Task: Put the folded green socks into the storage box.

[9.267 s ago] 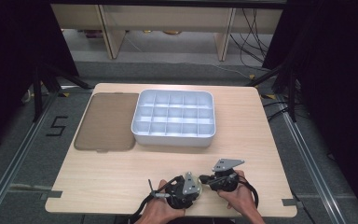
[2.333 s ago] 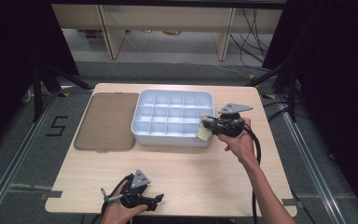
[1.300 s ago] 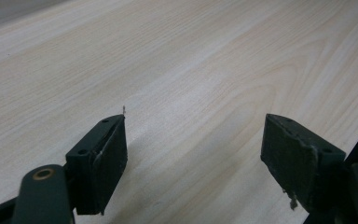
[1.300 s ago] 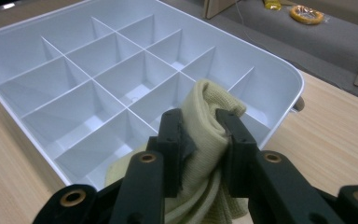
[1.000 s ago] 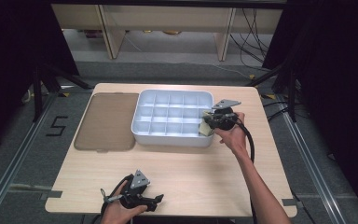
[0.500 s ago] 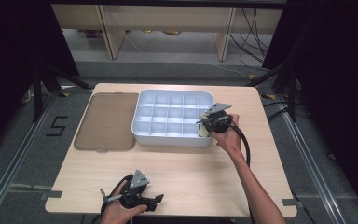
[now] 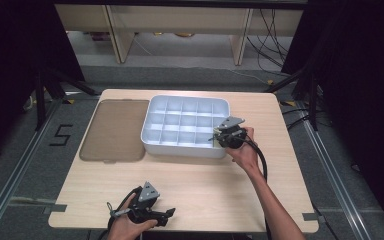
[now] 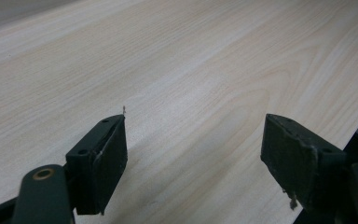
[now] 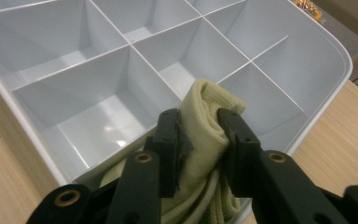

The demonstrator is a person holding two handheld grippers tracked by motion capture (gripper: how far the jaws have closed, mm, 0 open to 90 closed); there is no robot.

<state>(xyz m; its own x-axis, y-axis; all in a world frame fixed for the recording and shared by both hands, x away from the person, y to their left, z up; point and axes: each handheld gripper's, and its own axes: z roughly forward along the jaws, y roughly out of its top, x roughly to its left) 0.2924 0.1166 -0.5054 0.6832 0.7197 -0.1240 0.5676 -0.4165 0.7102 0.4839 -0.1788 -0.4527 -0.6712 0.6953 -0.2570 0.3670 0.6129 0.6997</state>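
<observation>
A white compartment tray (image 7: 185, 99) stands at the middle back of the wooden table. My right gripper (image 7: 218, 140) hangs over its near right corner. The jaws are shut on a folded yellow-green cloth (image 9: 205, 100) and have just been opening a little, though the pads still touch it. In the right gripper view the gripper (image 9: 198, 123) holds the cloth upright above the tray's (image 9: 340, 60) corner compartment, its lower end hanging behind the jaws. Near the table's front edge my left gripper (image 7: 166, 214) rests open, and between its jaws (image 8: 193, 154) I see bare wood.
A flat brown lid or mat (image 7: 114, 129) lies to the left of the tray, touching it. All the tray compartments I can see hold nothing. The right forearm crosses the table's right front part. Cables trail from both grippers.
The right gripper came from the front edge to the tray's near right corner with the cloth, and sank slightly in the last second. The left gripper has stayed still.
</observation>
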